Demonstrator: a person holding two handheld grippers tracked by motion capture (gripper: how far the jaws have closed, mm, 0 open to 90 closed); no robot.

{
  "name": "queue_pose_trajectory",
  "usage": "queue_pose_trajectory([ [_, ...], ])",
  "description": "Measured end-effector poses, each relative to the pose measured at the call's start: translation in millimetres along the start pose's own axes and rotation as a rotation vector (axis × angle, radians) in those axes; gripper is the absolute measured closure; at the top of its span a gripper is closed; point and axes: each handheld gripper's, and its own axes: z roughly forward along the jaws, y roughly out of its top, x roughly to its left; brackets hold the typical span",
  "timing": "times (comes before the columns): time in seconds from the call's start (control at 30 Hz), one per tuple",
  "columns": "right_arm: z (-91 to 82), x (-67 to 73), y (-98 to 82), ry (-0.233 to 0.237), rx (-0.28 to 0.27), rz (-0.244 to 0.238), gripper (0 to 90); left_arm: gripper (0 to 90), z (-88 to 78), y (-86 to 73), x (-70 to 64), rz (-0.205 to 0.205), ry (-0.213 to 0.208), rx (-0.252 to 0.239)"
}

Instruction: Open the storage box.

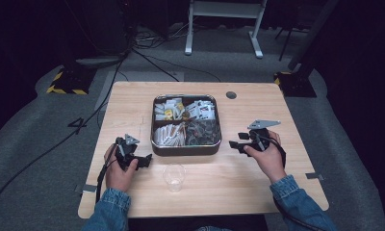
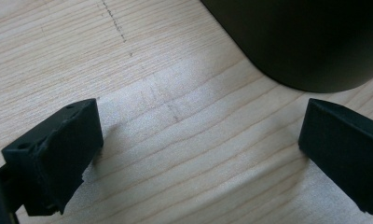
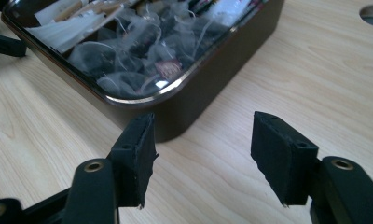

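A dark metal tin (image 1: pixel 186 150) stands open in the middle of the wooden table, filled with tea bags and paper sachets (image 1: pixel 186 118). A clear plastic cup (image 1: pixel 173 177) stands upright just in front of it. My left gripper (image 1: pixel 145 161) rests low by the tin's near-left corner, open, with bare wood between its jaws (image 2: pixel 201 135) and the tin's wall (image 2: pixel 306 42) just beyond. My right gripper (image 1: pixel 236 140) hovers off the tin's near-right corner, open and holding nothing (image 3: pixel 203 140). It faces the tin's corner (image 3: pixel 208 88) and the dark mesh tea bags (image 3: pixel 128 51) inside.
A round cable hole (image 1: pixel 231 95) sits in the table behind the tin to the right. Bare wood lies either side of the tin and along the front edge (image 1: pixel 205 209). Cables and stand bases lie on the floor beyond the table.
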Motion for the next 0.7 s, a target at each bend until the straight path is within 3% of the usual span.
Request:
queue_pose_trajectory([
  [0.17, 4.9, 7.3, 19.0, 0.016, -0.003, -0.028, 40.4, 0.1, 0.0, 0.0, 0.0, 0.000, 0.000, 0.000],
  [0.7, 18.1, 21.5, 57.8, 0.066, 0.000, -0.013, 44.5, 0.1, 0.0, 0.2, 0.1, 0.000, 0.000, 0.000],
])
